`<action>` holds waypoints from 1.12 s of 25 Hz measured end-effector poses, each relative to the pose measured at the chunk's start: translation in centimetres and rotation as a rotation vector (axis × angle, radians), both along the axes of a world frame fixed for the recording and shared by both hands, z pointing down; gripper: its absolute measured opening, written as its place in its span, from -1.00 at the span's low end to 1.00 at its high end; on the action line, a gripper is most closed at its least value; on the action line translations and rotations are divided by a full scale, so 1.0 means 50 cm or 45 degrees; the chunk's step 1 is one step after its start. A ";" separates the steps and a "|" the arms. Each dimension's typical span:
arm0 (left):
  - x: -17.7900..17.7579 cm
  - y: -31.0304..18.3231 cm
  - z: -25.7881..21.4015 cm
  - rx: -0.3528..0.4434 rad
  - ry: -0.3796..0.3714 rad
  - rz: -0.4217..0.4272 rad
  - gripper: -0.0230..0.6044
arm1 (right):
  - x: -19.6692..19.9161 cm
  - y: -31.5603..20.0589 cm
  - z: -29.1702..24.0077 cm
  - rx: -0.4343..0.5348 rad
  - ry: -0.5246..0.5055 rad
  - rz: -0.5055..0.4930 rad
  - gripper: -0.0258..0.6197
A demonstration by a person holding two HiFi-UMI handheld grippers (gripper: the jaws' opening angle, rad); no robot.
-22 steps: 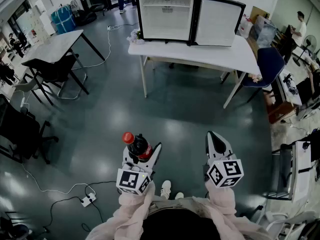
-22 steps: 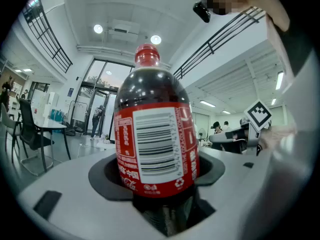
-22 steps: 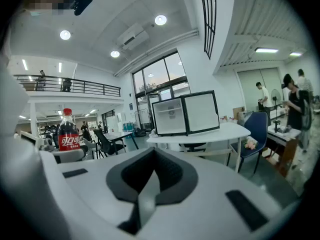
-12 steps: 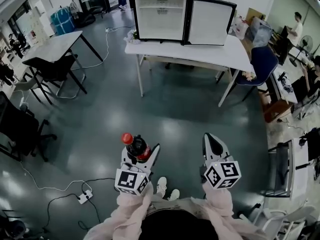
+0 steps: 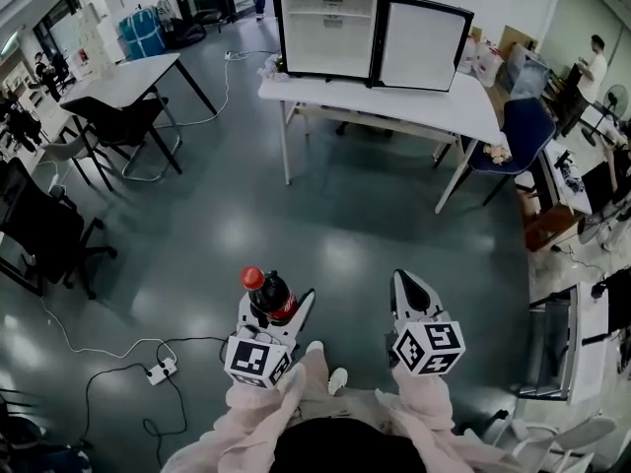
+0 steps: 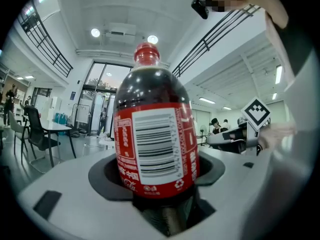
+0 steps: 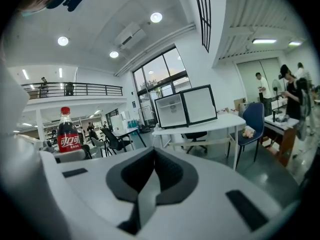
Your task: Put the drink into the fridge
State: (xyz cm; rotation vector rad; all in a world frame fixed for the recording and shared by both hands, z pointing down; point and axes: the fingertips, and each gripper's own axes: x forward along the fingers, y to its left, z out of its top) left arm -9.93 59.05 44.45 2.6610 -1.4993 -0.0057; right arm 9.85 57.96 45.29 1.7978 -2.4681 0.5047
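Observation:
A dark cola bottle (image 5: 268,293) with a red cap and red label stands upright in my left gripper (image 5: 277,313), whose jaws are shut on its lower body; the left gripper view shows the bottle (image 6: 154,134) filling the frame. My right gripper (image 5: 404,292) hangs beside it, shut and empty; in the right gripper view the right gripper (image 7: 150,171) has its pads together and the bottle (image 7: 67,131) shows at the left. The small fridge (image 5: 328,33) stands on a white table (image 5: 394,106) far ahead, door (image 5: 426,45) swung open to the right, white shelves bare.
Dark glossy floor lies between me and the table. A blue chair (image 5: 518,136) stands at the table's right end. A grey table (image 5: 128,79) with black chairs (image 5: 123,126) is at the left. A power strip and cables (image 5: 158,371) lie on the floor near my left.
The view has shifted slightly as I walk; the fridge table sits a little differently in frame. Both grippers keep their pose, and the bottle stays in the left gripper.

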 end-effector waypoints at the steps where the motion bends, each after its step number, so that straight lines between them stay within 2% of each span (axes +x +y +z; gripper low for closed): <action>1: 0.000 0.008 0.006 -0.003 0.001 -0.007 0.10 | 0.000 0.007 0.008 -0.008 -0.007 -0.006 -0.89; 6: -0.006 0.023 0.027 -0.036 0.027 -0.031 0.10 | -0.002 0.023 0.031 -0.025 -0.026 -0.022 -0.89; 10: 0.002 -0.022 0.027 -0.010 0.014 -0.022 0.10 | -0.001 -0.023 0.034 -0.011 -0.042 -0.026 -0.89; 15: 0.012 -0.133 0.034 -0.020 0.005 -0.008 0.10 | -0.008 -0.125 0.040 -0.034 -0.044 -0.032 -0.89; 21: 0.017 -0.291 0.003 0.005 0.034 0.031 0.10 | -0.027 -0.299 0.005 0.003 -0.016 -0.055 -0.89; 28: -0.010 -0.462 -0.026 0.031 0.020 0.049 0.09 | -0.059 -0.474 -0.016 0.019 0.006 -0.071 -0.89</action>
